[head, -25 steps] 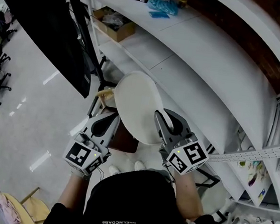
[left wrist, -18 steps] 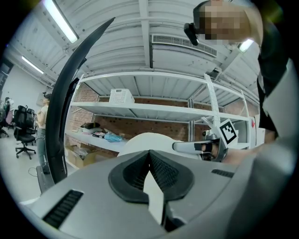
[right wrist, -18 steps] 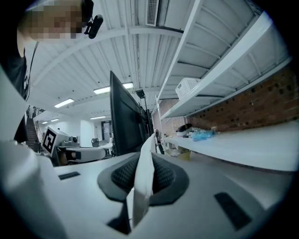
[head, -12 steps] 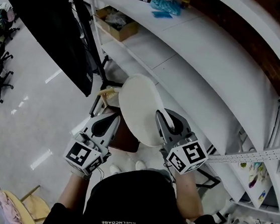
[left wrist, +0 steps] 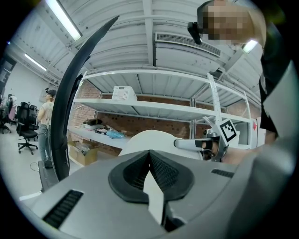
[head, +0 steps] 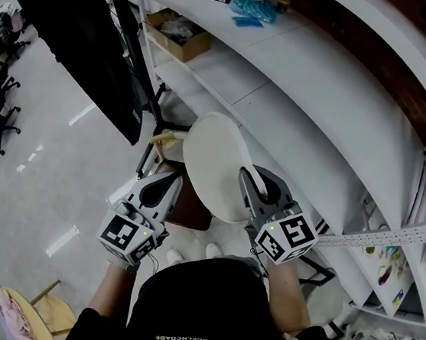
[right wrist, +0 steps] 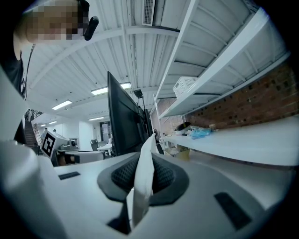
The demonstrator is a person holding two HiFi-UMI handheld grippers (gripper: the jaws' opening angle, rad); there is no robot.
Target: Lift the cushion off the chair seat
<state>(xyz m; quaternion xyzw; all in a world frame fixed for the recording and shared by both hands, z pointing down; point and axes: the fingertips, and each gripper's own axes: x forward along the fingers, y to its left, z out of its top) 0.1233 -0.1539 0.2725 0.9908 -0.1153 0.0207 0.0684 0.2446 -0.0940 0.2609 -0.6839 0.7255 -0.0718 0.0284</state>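
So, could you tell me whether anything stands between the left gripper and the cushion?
Nothing visible does. The left gripper looks across open air straight at the white cushion. The only thing on the cushion is the right gripper, which is clamped on its far edge, off to the side of that line.

White shelves (head: 321, 102) stand close on our right, and a big black screen (head: 83, 34) leans in on our left (it is tall). Our cushion (head: 213, 165) fills the narrow gap between them. We see open shiny floor (head: 34, 182) farther left.
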